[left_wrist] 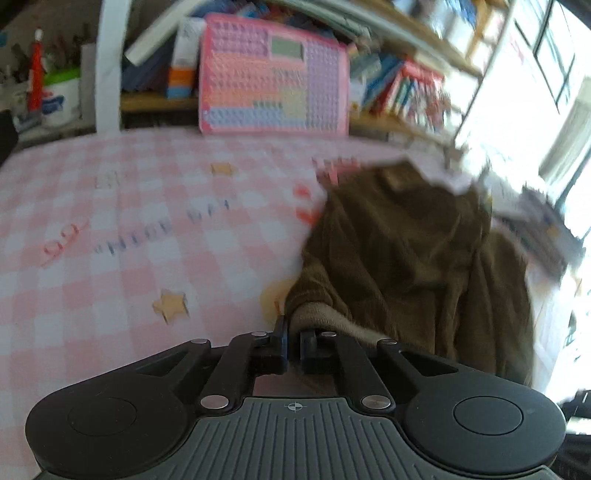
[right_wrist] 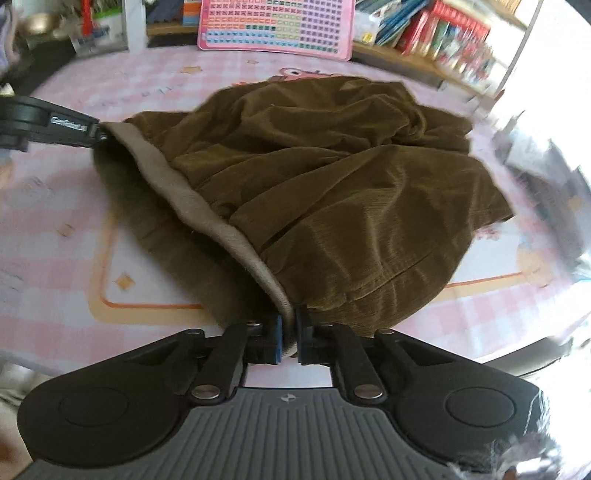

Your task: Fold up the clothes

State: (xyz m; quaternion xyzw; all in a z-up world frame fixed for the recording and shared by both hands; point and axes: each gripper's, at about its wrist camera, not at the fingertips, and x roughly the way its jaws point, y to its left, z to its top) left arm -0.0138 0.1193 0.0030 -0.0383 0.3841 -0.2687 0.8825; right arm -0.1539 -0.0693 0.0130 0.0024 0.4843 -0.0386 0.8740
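Over a tabletop (left_wrist: 110,229) covered in a pink-and-white checked cloth with small orange stars and blurred lettering, the left wrist view looks forward along the left tongs (left_wrist: 293,345). Their two black fingers are drawn close together and pinch the pale beige lining edge of an olive-brown corduroy garment (left_wrist: 406,251). From that held edge the garment hangs and bunches toward the right side of the view, partly lifted off the cloth. Behind the tabletop a pink plastic board with rows of small coloured buttons (left_wrist: 273,74) leans upright against wooden shelves of books (left_wrist: 402,88). A white tub with a green rim (left_wrist: 61,98) stands at far left. Bright window light washes out the right edge.

From the right wrist view, the right tongs (right_wrist: 290,338), with blue pads, are closed on the same beige lining edge at the near end of the garment (right_wrist: 332,177). That edge runs as a pale band up and to the left, where the left tongs (right_wrist: 98,134) grip its far end. Between the two holds the corduroy lies in a crumpled heap on the tabletop (right_wrist: 55,221). The pink button board (right_wrist: 277,27) stands beyond it.
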